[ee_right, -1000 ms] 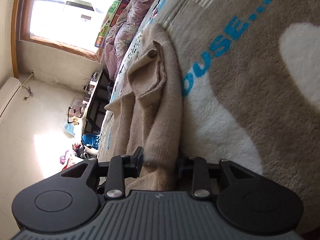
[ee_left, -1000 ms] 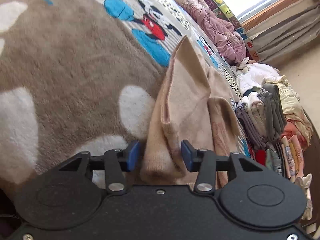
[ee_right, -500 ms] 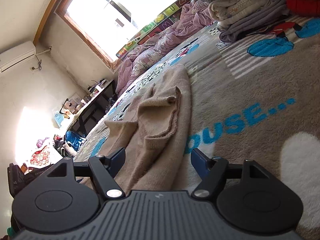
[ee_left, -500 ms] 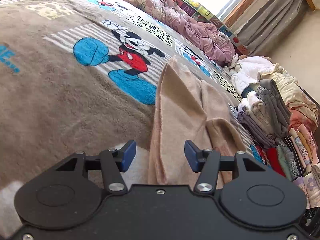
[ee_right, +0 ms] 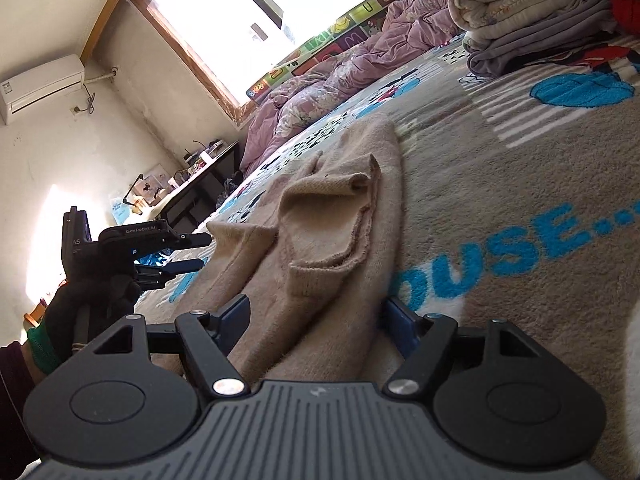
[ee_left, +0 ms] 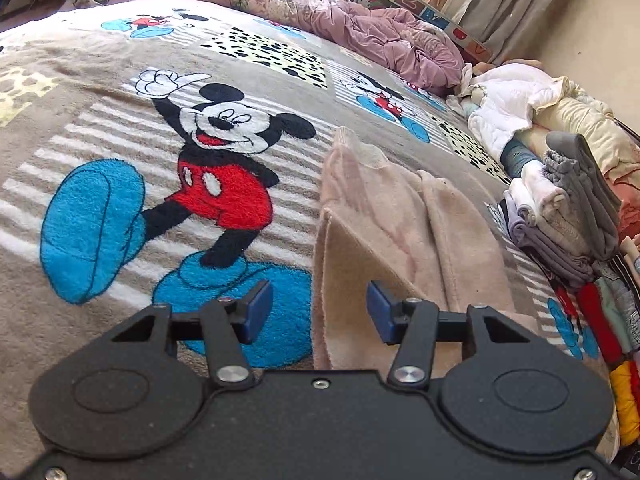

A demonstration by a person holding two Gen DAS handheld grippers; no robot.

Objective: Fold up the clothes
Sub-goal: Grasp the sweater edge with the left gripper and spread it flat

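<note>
A beige knit garment (ee_left: 384,224) lies folded lengthwise on the Mickey Mouse blanket (ee_left: 120,152). My left gripper (ee_left: 318,312) is open and empty, just short of the garment's near edge, which lies between its blue pads. In the right wrist view the same garment (ee_right: 328,224) shows a sleeve folded over its body. My right gripper (ee_right: 316,316) is open and empty, with the garment's near end lying between its fingers. The left gripper (ee_right: 176,252) also shows there, held in a gloved hand at the garment's left side.
Stacks of folded clothes (ee_left: 568,216) stand along the bed's right edge, also seen in the right wrist view (ee_right: 528,12). A crumpled pink quilt (ee_left: 360,28) lies at the far end under the window (ee_right: 256,12). A dark desk (ee_right: 192,192) stands beside the bed.
Both grippers have let go of the garment and opened. It now lies flat on the blanket. Both grippers have pulled back and levelled out.
</note>
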